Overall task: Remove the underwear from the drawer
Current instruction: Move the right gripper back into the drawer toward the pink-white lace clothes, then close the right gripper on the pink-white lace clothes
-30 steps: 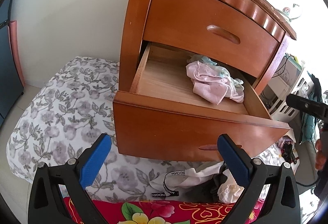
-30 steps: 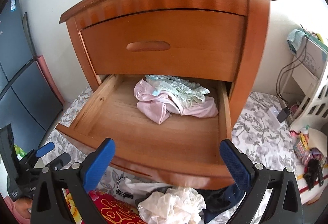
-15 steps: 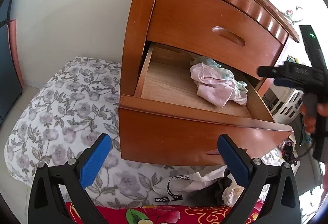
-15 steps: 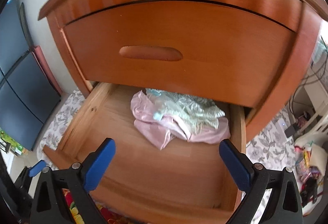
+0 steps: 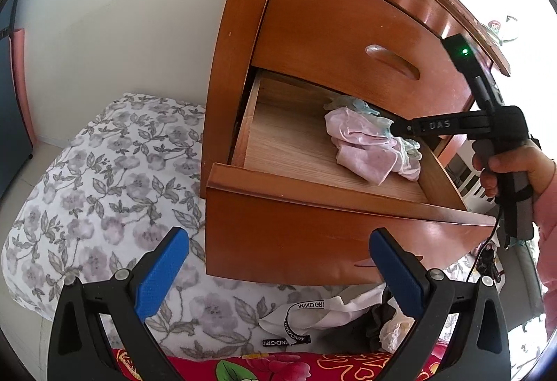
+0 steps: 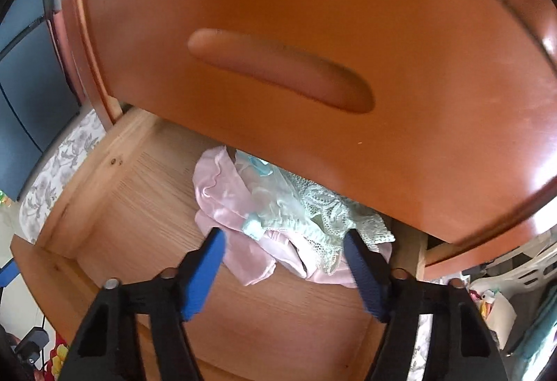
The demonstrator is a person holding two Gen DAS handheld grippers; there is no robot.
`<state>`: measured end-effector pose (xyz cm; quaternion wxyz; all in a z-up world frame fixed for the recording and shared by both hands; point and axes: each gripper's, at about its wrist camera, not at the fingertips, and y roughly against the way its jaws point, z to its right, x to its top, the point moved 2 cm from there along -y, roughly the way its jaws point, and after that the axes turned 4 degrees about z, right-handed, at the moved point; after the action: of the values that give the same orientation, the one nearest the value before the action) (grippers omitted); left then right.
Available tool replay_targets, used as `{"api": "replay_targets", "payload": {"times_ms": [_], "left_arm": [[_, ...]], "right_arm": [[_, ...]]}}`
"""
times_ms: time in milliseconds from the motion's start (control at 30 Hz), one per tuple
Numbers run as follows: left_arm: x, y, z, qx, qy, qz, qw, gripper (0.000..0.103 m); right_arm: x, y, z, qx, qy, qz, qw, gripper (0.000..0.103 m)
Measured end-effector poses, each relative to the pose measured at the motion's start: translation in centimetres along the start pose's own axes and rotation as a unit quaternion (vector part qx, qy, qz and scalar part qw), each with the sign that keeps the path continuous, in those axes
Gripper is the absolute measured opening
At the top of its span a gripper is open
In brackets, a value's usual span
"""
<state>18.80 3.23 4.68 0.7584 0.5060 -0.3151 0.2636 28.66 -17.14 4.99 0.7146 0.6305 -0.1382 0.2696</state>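
A wooden nightstand has its lower drawer (image 5: pixel 313 203) pulled out. Inside lies a crumpled heap of underwear (image 5: pixel 369 151), pink satin with pale green lace on top. In the right wrist view the underwear (image 6: pixel 278 224) sits between the blue fingers (image 6: pixel 205 273) of my right gripper (image 6: pixel 283 234), which is partly closed around the heap with the cloth still lying on the drawer floor (image 6: pixel 139 207). From the left wrist view the right gripper (image 5: pixel 397 128) reaches in from the right, held by a hand (image 5: pixel 511 165). My left gripper (image 5: pixel 278 238) hangs open in front of the drawer front, holding nothing.
The closed upper drawer (image 6: pixel 313 50) overhangs the heap closely. A floral bedsheet (image 5: pixel 104 189) covers the bed to the left. Loose clothes (image 5: pixel 330 315) and a red flowered cloth (image 5: pixel 278 367) lie below the drawer. A white basket (image 6: pixel 515 276) stands at the right.
My right gripper has pushed forward and down into the drawer, and its fingers have narrowed around the underwear. The left gripper has drifted slightly and stayed open.
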Motion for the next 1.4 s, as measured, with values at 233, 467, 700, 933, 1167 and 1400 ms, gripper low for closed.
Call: {"api": "replay_targets", "payload": {"times_ms": [233, 467, 700, 933, 1167, 1400], "left_arm": [[-0.1, -0.4, -0.1, -0.004, 0.002, -0.004, 1.0000, 0.103], [-0.2, -0.8, -0.3, -0.004, 0.005, -0.009, 0.9999, 0.103], [-0.3, -0.7, -0.6, -0.002, 0.010, -0.010, 0.9999, 0.103], [-0.3, -0.5, -0.6, -0.002, 0.010, -0.009, 0.9999, 0.103], [-0.1, -0.3, -0.4, -0.003, 0.008, -0.008, 0.9999, 0.103], [-0.1, 0.2, 0.0, -0.004, 0.006, -0.003, 1.0000, 0.103]], "right_arm": [[1.0, -1.9, -0.1, 0.003, 0.006, -0.013, 1.000, 0.050], [1.0, -3.6, -1.1, 0.005, 0.018, -0.028, 0.999, 0.033], [0.9, -3.6, -0.7, -0.011, 0.013, -0.020, 1.000, 0.007], [0.2, -2.1, -0.2, -0.010, 0.011, -0.007, 1.000, 0.006], [-1.5, 0.3, -0.8, 0.015, 0.011, 0.006, 1.000, 0.005], [-2.4, 2.7, -1.4, 0.058, 0.010, 0.008, 0.998, 0.005]]}}
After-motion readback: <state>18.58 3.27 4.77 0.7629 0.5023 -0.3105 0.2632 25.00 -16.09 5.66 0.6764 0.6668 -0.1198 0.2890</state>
